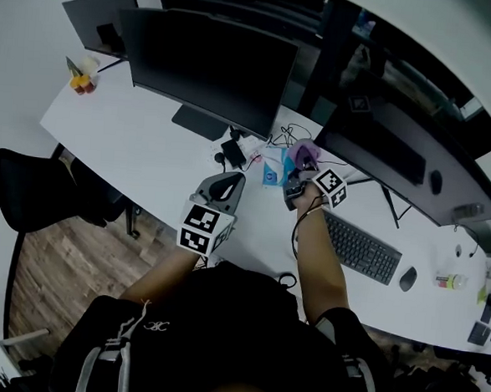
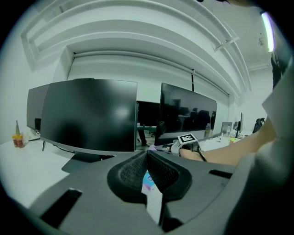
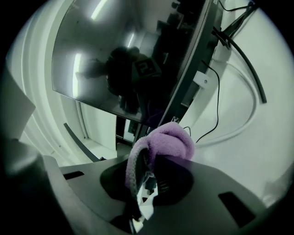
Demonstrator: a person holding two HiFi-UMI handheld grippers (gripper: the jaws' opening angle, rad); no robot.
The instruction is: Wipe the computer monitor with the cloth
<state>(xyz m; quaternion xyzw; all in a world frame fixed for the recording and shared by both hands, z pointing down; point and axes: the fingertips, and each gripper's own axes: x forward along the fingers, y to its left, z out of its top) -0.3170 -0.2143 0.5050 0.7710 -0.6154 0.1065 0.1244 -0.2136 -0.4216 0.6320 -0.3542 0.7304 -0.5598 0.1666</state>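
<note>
Jaws of the right gripper [image 3: 148,167] are clamped on the purple cloth [image 3: 165,140]. Jaws of the left gripper [image 2: 147,167] are pressed together with nothing in them.
The cloth is bunched up right at the bottom corner of the monitor [image 3: 124,55], close in front of the glass, but I can't tell if it's actually touching. The screen is dark and glossy and reflects the gripper, and I can't spot any wiped patch or smudges. My guess is the grab-the-cloth part is done and pretty much all the real wiping across the panel is left. The left gripper hangs well to the left of that monitor, over the desk [image 1: 132,133] in front of a second monitor [image 1: 209,63], not helping with anything.
</note>
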